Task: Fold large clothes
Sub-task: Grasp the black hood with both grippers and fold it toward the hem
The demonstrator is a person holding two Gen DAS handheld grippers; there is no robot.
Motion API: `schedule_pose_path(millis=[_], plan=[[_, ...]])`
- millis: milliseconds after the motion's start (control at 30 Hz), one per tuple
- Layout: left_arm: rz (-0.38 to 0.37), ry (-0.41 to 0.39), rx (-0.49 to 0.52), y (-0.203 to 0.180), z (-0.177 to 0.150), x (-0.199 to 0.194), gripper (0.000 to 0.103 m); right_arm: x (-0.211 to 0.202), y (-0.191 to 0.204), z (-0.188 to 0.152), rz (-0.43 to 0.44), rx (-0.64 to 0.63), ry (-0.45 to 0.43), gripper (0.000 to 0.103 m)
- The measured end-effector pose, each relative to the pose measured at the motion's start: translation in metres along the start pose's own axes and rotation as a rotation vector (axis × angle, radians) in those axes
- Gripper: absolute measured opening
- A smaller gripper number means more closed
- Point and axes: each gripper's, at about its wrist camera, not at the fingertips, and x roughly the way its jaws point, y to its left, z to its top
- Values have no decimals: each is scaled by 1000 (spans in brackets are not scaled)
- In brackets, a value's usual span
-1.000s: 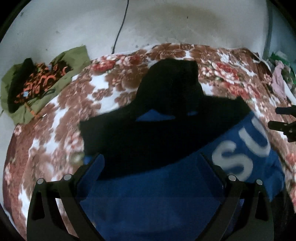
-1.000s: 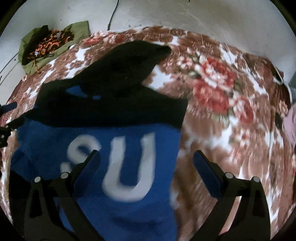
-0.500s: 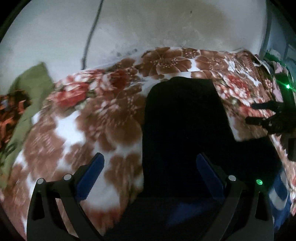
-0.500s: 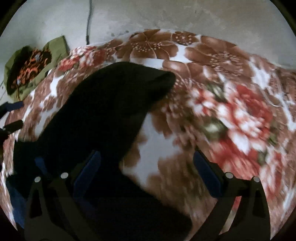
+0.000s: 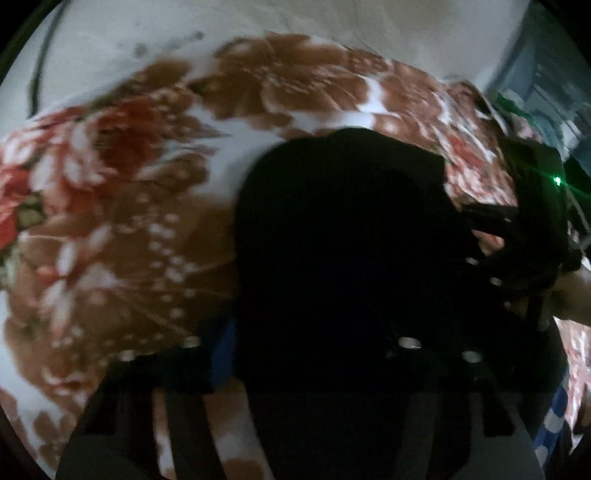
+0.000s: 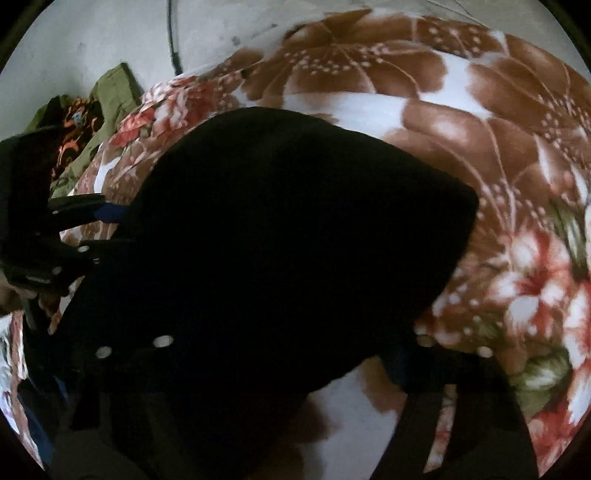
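The black hood (image 5: 343, 236) of the blue and black hoodie lies flat on the floral blanket (image 5: 122, 206). My left gripper (image 5: 306, 354) is open and low over the hood, its jaws straddling the near part. In the right wrist view the hood (image 6: 280, 236) fills the middle. My right gripper (image 6: 284, 350) is open, also low, its jaws on either side of the hood's right part. The right gripper shows at the right of the left wrist view (image 5: 517, 236). The left gripper shows at the left of the right wrist view (image 6: 62, 236). The blue body is mostly out of view.
An olive and orange garment (image 6: 85, 122) lies on the pale floor (image 6: 92, 40) beyond the blanket's (image 6: 461, 122) far left edge. A black cable (image 6: 173, 33) runs across the floor. Cluttered items (image 5: 546, 107) sit at the far right.
Both grippers have moved forward from the blue chest with white letters to the black hood and dropped close to it. Both stay open.
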Motion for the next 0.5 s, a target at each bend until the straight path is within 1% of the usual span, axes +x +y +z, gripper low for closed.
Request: schedule_pose_path(millis=[33, 67, 100, 133, 167, 200, 333, 433, 500], plan=[[-2, -5, 11, -1, 0, -1, 31, -2, 3, -1, -5, -27, -8, 51], [-3, -13, 26, -6, 0, -4, 24, -5, 8, -1, -10, -59, -18, 45], [24, -25, 39, -9, -1, -7, 19, -7, 13, -2, -21, -80, -19, 33], [29, -31, 33, -11, -1, -11, 15, -10, 17, -3, -33, -94, -20, 23], [36, -41, 31, -12, -1, -14, 13, -13, 22, -3, -40, -108, -23, 19], [42, -53, 29, -14, -1, -19, 10, -16, 24, -2, -41, -113, -26, 15], [45, -105, 24, -29, 2, -50, 8, -43, 34, 3, -33, -110, -58, 11], [43, -151, 30, -45, 3, -87, 8, -80, 48, 7, -21, -132, -104, 10], [42, -181, 50, -64, -2, -117, 8, -108, 61, 4, -10, -149, -136, 10]])
